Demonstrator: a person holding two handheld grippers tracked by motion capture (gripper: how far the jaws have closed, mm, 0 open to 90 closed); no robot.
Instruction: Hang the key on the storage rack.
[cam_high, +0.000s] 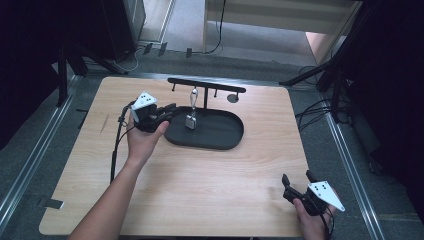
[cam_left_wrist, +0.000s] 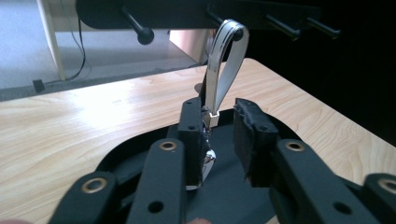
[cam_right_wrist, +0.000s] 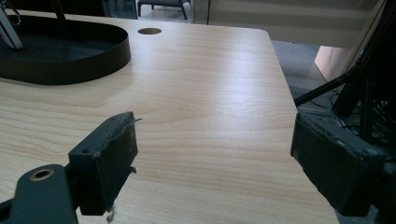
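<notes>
Hanging item: a silver metal utensil (cam_high: 192, 111) is seen suspended by its looped handle from a peg of the black rack (cam_high: 206, 85), with its lower end over the black oval tray (cam_high: 227, 136).
Utensil in left gripper view: the loop (cam_left_wrist: 225, 60) is hooked over a peg, and the shiny lower part (cam_left_wrist: 208, 158) is partly hidden behind the near jaw.
Left gripper (cam_high: 167, 114): held level at the tray's left end, pointed toward the utensil, with the hand (cam_high: 142, 140) beneath it.
Left jaws: a narrow gap is kept; the utensil's stem stands beside one pad, and the other pad (cam_left_wrist: 250, 135) is clear of it, so no pinch is made.
Right gripper (cam_high: 298, 184): rested low near the front right corner of the table (cam_high: 200, 180), well apart from the tray.
Right jaws: spread wide, with bare wood seen between the pads (cam_right_wrist: 109, 161) and nothing held.
Tray in right gripper view: its rim (cam_right_wrist: 93, 58) is seen far off at upper left.
</notes>
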